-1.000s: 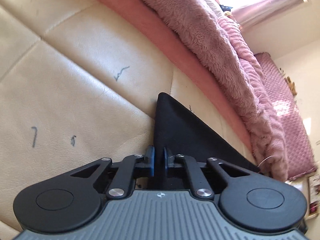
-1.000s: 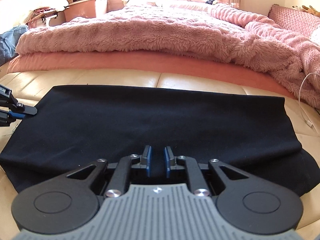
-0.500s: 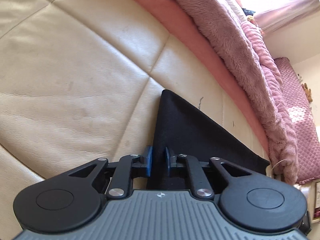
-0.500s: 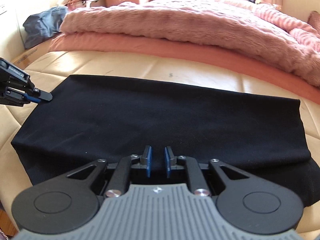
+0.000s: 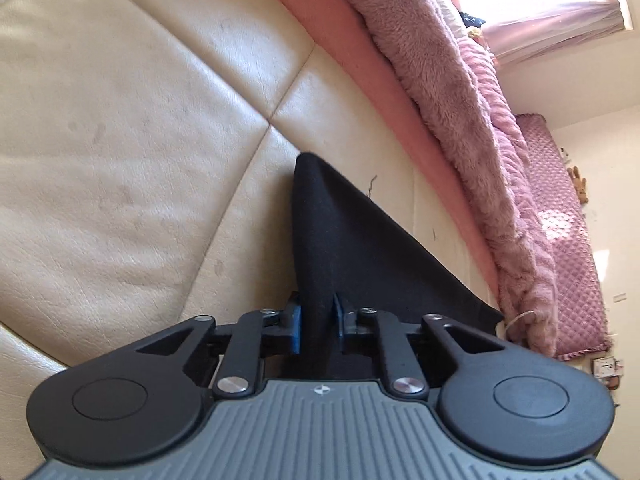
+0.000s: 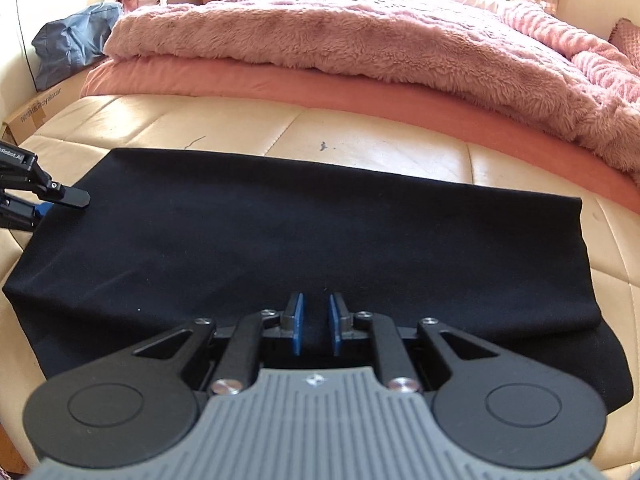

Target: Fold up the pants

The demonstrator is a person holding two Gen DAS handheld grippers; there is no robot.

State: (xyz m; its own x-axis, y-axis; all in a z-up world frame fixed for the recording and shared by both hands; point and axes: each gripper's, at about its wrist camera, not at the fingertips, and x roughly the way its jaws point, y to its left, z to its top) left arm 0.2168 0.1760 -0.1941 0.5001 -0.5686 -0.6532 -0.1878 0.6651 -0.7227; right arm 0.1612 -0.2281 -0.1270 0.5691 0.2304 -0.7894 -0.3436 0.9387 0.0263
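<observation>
Right gripper (image 6: 316, 326): jaws nearly closed on the near edge of the pants (image 6: 320, 240), cloth between the blue pads. Left gripper (image 5: 318, 320): a raised fold of the same cloth is pinched between its pads; its jaws have just been opening a little, yet the cloth remains between them. In the right view it sits at the pants' left end.

The pants lie flat as a dark, already-folded band across the cream cushion (image 6: 380, 148), corners fairly square. A second layer shows at the lower right.

Beyond the far edge: a pink blanket (image 6: 360, 36), well apart.

Judgement: a further fold is in hand. To do it well, keep both grips firm, lift both ends evenly, hold the cloth taut between them, and align edges before release.
</observation>
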